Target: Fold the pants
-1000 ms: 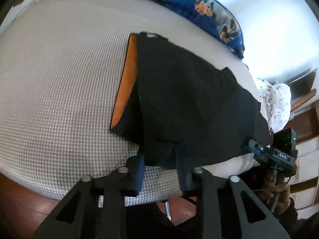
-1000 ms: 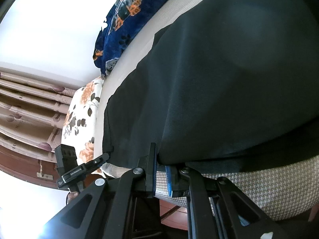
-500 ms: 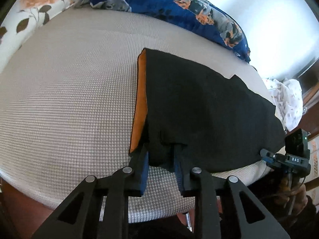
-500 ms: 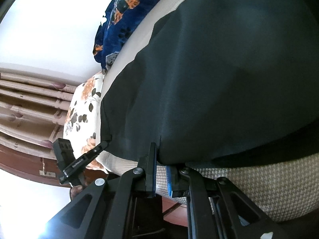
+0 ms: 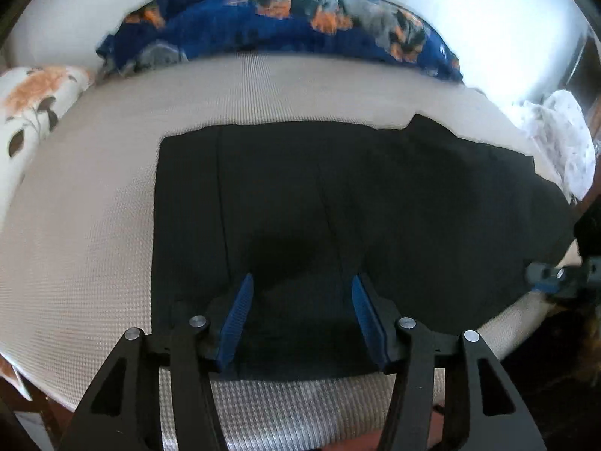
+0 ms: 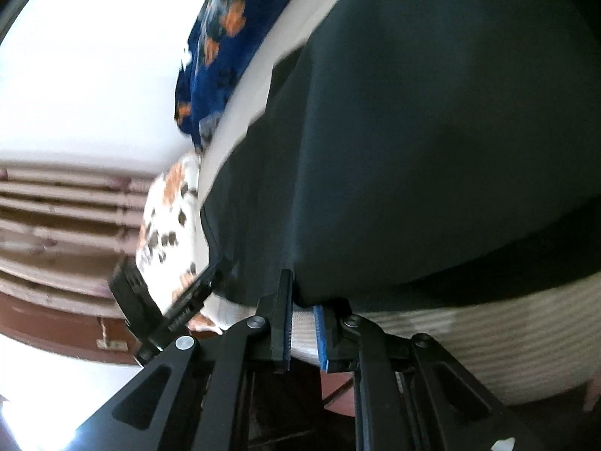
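Note:
Black pants (image 5: 375, 203) lie folded flat on the beige bed cover (image 5: 82, 225). My left gripper (image 5: 302, 280) hovers over their near edge. Its jaws are opening, and the blue pads (image 5: 240, 315) stand wide apart without pressing the cloth under them. In the right wrist view the pants (image 6: 432, 131) fill the upper right. My right gripper (image 6: 302, 293) is at their near hem; its jaws are just starting to open, with the hem still caught at the tips. The right gripper (image 5: 544, 278) shows at the bed's right edge, and the left gripper (image 6: 210, 274) at the hem's far left.
A blue patterned blanket (image 5: 285, 22) lies along the far side of the bed. A floral pillow (image 5: 33, 97) sits at the left and white printed cloth (image 5: 563, 143) at the right. Striped curtains (image 6: 56, 203) hang beyond the bed. Red-brown floor (image 6: 338, 394) shows below the bed's edge.
The left gripper carried the pants' edge over, covering the orange lining, then spread its jaws and let go. The right gripper's gap has widened slightly.

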A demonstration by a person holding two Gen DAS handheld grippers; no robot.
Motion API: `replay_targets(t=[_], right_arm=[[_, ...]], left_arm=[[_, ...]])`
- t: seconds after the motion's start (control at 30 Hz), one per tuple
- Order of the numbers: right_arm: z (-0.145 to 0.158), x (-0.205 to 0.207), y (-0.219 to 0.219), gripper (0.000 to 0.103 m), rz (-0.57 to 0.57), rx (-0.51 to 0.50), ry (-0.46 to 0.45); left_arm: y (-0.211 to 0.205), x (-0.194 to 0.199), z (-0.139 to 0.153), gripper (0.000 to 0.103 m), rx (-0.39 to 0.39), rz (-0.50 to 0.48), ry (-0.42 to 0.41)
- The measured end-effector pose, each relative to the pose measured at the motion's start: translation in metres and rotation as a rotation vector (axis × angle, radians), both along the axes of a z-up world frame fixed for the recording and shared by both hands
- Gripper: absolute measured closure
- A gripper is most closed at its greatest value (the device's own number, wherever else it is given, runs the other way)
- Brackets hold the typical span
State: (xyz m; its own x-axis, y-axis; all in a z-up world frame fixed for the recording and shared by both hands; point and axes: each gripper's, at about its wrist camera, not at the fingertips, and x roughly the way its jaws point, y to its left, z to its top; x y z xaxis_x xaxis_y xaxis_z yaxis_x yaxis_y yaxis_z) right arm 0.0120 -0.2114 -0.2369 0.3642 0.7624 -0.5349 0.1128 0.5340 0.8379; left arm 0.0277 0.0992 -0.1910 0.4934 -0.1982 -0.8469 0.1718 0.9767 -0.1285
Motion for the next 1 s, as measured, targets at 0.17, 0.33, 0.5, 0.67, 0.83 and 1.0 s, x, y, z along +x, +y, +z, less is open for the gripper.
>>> replay_targets(t=[0.17, 0.33, 0.5, 0.67, 0.83, 1.0], right_arm=[[-0.001, -0.003, -0.108, 0.090, -0.220, 0.011, -0.005], [-0.014, -0.012, -0.251, 0.091, -0.519, -0.049, -0.002], [-0.032, -0.030, -0.353, 0.103, -0.701, 0.015, 0.003], [-0.031, -0.043, -0.380, 0.101, -0.735, 0.042, -0.030], [-0.036, -0.060, -0.389, 0.102, -0.771, 0.049, -0.035], [-0.024, -0.066, -0.384, 0.101, -0.750, -0.036, -0.048]], left_arm=[[-0.005, 0.001, -0.003, 0.048, 0.034, -0.013, -0.001], [-0.008, 0.007, -0.005, 0.047, 0.055, -0.012, 0.000], [-0.005, 0.002, -0.003, 0.047, 0.056, -0.006, 0.011], [-0.007, 0.003, -0.003, 0.047, 0.065, 0.000, 0.020], [-0.008, 0.004, -0.003, 0.046, 0.068, -0.007, 0.027], [-0.008, 0.004, -0.004, 0.045, 0.073, -0.032, 0.025]])
